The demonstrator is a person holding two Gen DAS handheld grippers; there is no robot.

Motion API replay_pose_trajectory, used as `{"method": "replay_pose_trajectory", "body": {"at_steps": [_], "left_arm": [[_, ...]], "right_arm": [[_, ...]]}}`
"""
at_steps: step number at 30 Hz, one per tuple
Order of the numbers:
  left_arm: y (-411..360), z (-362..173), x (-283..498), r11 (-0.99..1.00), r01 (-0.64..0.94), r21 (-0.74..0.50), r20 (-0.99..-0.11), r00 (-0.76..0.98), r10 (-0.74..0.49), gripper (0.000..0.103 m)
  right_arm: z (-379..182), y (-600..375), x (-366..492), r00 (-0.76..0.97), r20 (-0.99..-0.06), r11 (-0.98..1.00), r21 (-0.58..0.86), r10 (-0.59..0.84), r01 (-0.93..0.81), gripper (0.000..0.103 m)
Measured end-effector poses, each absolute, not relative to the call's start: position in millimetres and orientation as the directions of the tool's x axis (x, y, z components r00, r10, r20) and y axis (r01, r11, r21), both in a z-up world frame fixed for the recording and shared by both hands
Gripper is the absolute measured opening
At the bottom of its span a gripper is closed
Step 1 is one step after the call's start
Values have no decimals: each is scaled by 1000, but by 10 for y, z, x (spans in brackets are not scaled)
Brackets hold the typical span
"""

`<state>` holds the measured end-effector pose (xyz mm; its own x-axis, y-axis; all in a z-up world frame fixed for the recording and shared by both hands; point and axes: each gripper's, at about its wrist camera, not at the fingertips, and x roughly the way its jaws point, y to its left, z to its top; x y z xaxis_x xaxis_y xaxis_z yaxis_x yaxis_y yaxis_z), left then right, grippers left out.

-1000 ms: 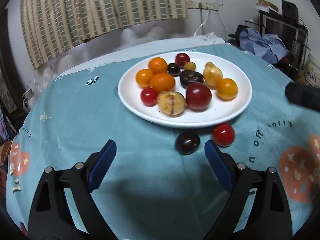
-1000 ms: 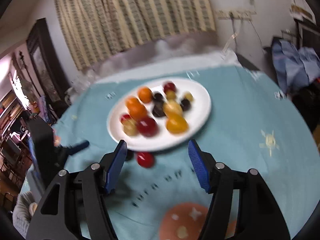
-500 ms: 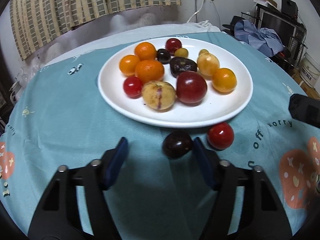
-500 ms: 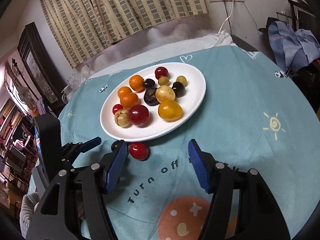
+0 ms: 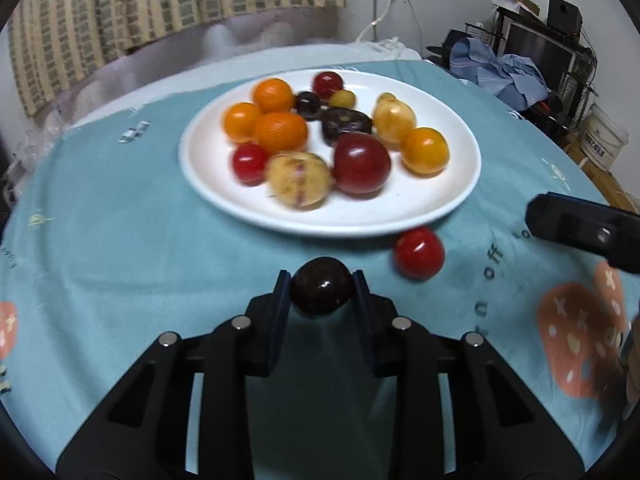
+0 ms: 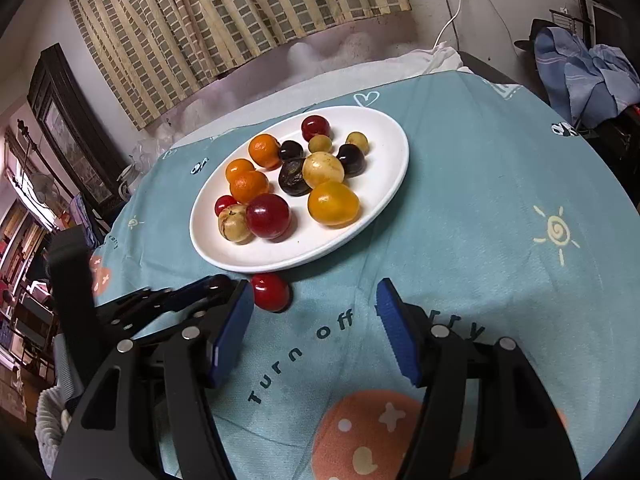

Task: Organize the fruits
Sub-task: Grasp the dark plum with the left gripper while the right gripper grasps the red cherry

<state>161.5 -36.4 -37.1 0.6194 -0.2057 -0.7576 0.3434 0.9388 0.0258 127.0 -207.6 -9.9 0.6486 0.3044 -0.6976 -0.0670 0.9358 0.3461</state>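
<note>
My left gripper (image 5: 321, 292) is shut on a dark purple round fruit (image 5: 321, 291), just in front of the white plate (image 5: 224, 196). A red cherry tomato (image 5: 419, 253) lies on the cloth to its right, against the plate's near rim; it also shows in the right wrist view (image 6: 271, 291). The plate (image 6: 384, 184) holds several orange, red, yellow and dark fruits. My right gripper (image 6: 314, 330) is open and empty, low over the cloth just right of the tomato. The left gripper (image 6: 208, 286) shows at its left.
The round table wears a teal printed cloth (image 5: 120, 248). A striped curtain (image 6: 240, 20) hangs behind. Blue clothes (image 5: 496, 68) and shelving stand at the far right, off the table. The right gripper's black body (image 5: 580, 228) reaches in from the right.
My left gripper moved forward and closed on the dark fruit, which lay loose on the cloth before. My right gripper came closer to the table near the red tomato.
</note>
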Motion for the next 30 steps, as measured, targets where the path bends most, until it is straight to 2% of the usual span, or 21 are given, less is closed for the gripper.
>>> {"method": "replay_pose_trajectory", "body": {"at_steps": [4,9,14,20,24,28,30], "left_arm": [[-100,-295,1526,962,273,4,-740,648,-181,32],[22,-436,1571,973,228,-22,-768,620,-163,32],[-24,-450,1560,972,234,2,-768,623,-149,36],[-54,-469,1567,970,241,16,-774,617,-141,44],[-73,-481,1573,970,241,28,-778,615,-130,57],[-69,-485,1582,971,238,22,-779,613,-132,57],[-74,-487,1582,971,237,25,-779,613,-129,57]], "right_arm": [[-174,-1852,1252,649,-709,958,258,274,-123,64],[-295,-1610,1290,648,-723,971,166,238,-172,64],[-386,-1519,1449,623,-741,968,188,251,-166,59],[-470,-1380,1586,599,-764,970,178,241,-164,48],[-482,-1323,1618,605,-762,973,163,230,-164,42],[-485,-1327,1635,606,-763,974,160,224,-159,32],[-484,-1333,1642,605,-762,973,167,231,-160,32]]}}
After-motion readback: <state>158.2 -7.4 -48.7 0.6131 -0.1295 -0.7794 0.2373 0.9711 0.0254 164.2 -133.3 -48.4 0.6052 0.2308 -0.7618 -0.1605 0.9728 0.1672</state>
